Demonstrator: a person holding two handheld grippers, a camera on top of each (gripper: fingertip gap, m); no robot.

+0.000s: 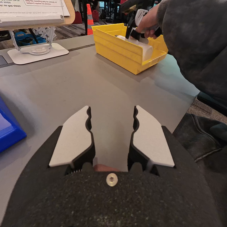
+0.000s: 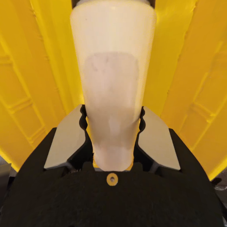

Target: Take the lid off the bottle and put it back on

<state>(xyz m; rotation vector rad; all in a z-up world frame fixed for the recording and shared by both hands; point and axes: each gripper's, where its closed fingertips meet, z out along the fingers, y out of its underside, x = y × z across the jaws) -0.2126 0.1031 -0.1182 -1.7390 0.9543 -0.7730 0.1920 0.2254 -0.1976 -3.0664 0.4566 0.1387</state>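
Left wrist view: left gripper [image 1: 112, 117] hovers over the grey table [image 1: 86, 86], fingers apart, nothing between them. Farther off, the yellow bin [image 1: 117, 55] holds the white bottle [image 1: 146, 51] lying on its side. Right wrist view: right gripper [image 2: 112, 117] straddles the bottle [image 2: 113, 73]; fingers [image 2: 68, 135] sit at its sides, contact uncertain. Lid not distinguishable.

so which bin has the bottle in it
The yellow bin: the white bottle lies on its side inside. The blue bin at the left edge shows no bottle.
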